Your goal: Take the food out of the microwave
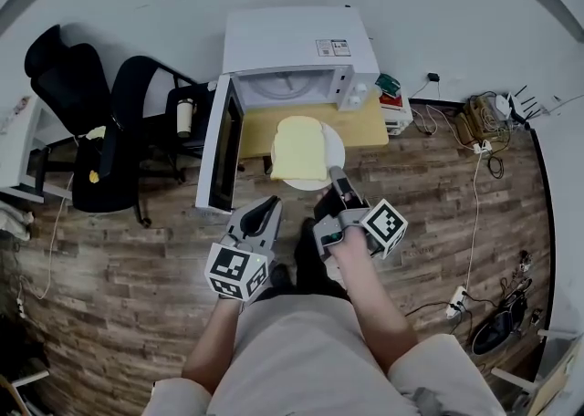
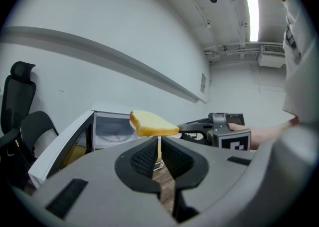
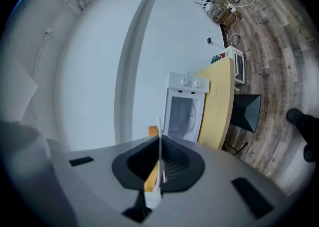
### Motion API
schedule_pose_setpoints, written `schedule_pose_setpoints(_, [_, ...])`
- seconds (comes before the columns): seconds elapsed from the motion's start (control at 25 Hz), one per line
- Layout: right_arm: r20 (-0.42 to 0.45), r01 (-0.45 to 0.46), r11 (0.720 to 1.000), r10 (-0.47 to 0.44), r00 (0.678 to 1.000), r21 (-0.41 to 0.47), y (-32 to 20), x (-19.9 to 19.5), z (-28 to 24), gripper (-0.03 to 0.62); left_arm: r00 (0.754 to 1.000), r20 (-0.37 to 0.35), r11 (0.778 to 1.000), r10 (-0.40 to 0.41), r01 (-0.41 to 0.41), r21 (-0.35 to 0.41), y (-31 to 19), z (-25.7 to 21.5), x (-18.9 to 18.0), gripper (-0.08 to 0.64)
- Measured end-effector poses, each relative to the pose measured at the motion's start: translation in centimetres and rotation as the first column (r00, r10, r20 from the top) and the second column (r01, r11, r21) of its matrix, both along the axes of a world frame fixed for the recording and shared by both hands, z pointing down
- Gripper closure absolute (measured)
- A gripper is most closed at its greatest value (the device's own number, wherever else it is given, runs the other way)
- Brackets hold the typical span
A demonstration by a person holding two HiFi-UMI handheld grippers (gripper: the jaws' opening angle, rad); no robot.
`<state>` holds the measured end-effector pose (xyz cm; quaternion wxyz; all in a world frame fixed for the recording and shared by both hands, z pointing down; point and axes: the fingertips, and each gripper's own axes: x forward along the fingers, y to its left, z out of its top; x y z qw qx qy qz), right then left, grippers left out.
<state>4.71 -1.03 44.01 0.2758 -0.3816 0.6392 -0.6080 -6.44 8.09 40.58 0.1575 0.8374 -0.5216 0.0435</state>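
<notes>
A slice of bread (image 1: 298, 150) lies on a white plate (image 1: 334, 144), held in the air in front of the microwave (image 1: 292, 45). The microwave's door (image 1: 222, 145) hangs open at the left and its chamber looks empty. My right gripper (image 1: 336, 177) is shut on the plate's near rim. In the right gripper view the plate (image 3: 159, 141) runs edge-on between the jaws, with the bread (image 3: 152, 131) on its left. My left gripper (image 1: 265, 209) hangs beside it to the left, its jaws together on nothing. From the left gripper view the bread (image 2: 152, 123) floats just beyond the tips.
The microwave stands on a small yellow table (image 1: 370, 122). Two black office chairs (image 1: 82, 113) are at the left, with a pale bottle (image 1: 186, 116) near them. Cables and a power strip (image 1: 484, 122) lie on the wood floor at the right.
</notes>
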Motion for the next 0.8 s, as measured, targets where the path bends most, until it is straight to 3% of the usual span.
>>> schedule_pose_setpoints(0.32, [0.009,-0.009,1.000,0.009,1.000,-0.006,4.8,0.3,-0.9,0.581,1.000,-0.012,0.999,0.028,-0.028,0.015,3.9,-0.7,0.8,0.541])
schedule_pose_setpoints(0.8, [0.009,-0.016,1.000,0.016,1.000,-0.016,6.4,0.8,-1.0,0.581,0.999,-0.013,0.999,0.037,-0.036,0.018,4.7,-0.7,1.1,0.548])
